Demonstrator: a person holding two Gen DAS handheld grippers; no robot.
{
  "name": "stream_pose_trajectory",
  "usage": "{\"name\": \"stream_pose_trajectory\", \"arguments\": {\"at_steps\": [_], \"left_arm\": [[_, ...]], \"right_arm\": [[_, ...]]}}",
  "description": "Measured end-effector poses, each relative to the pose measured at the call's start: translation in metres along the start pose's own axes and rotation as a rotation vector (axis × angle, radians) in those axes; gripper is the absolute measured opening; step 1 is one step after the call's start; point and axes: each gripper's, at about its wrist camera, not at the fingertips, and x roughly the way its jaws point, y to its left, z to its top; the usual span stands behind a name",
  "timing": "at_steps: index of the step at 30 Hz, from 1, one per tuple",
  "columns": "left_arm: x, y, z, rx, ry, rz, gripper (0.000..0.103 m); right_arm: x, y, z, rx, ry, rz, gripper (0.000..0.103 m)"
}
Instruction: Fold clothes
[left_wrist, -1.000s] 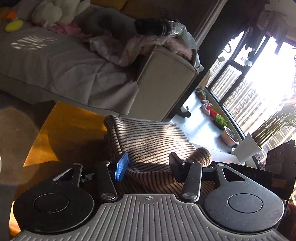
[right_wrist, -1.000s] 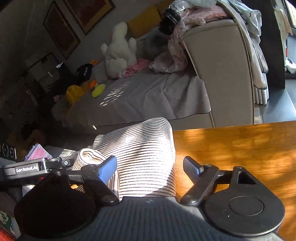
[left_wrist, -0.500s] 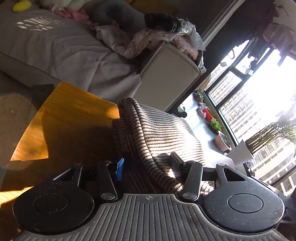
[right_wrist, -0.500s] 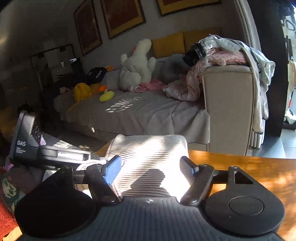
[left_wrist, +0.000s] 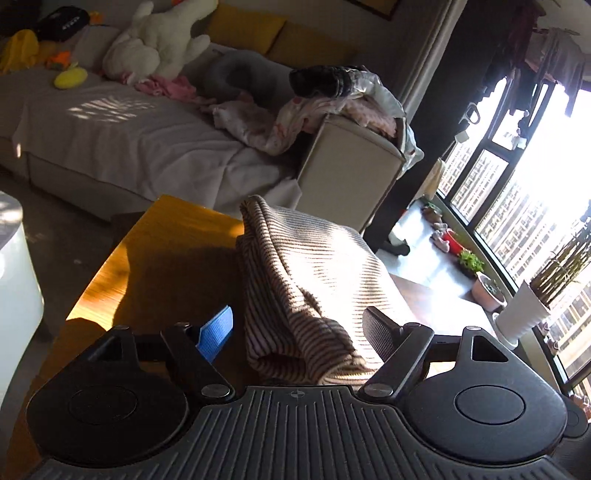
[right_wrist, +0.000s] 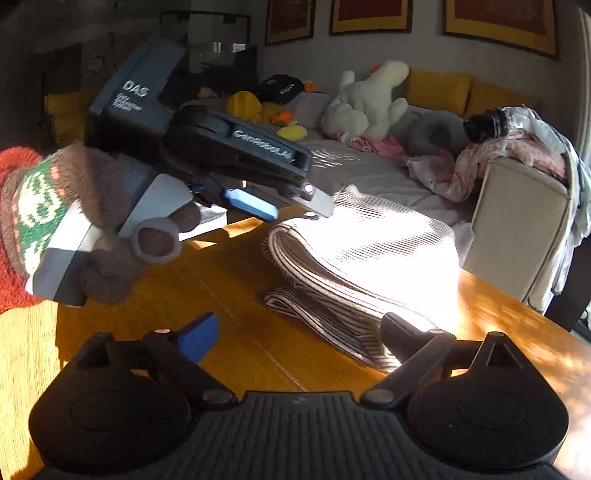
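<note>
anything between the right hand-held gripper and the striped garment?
Nothing visible. The right hand-held gripper is open, with only bare wooden table between it and the folded striped garment. The left hand-held gripper sits at the garment's far edge, not in the path.

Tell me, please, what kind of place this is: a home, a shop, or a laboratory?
Most likely a home living room. A sofa with a white plush toy stands behind the wooden table, framed pictures hang on the wall, and potted plants sit by a large window.
</note>
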Motion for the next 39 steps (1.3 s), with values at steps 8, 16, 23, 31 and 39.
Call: {"name": "stream_pose_trajectory", "arguments": {"at_steps": [8,16,23,31,39], "left_arm": [[-0.025,-0.026,-0.075,-0.029,0.035,0.060,0.092],[-0.030,-0.080,-0.121,0.087,0.001,0.277,0.103],[-0.018,-0.090,-0.122,0.154,0.043,0.401,0.103],[-0.019,-0.089,-0.122,0.151,0.036,0.403,0.103],[-0.017,-0.090,-0.121,0.152,0.034,0.406,0.103]], "right_arm": [[-0.059,-0.054,-0.045,0.320,-0.083,-0.194,0.103],[-0.061,-0.078,-0.086,0.442,0.032,-0.274,0.103],[-0.046,-0.086,-0.083,0.400,0.113,-0.320,0.103],[-0.033,-0.079,-0.078,0.309,0.172,-0.370,0.103],[-0.035,-0.079,-0.080,0.311,0.161,-0.368,0.103]]}}
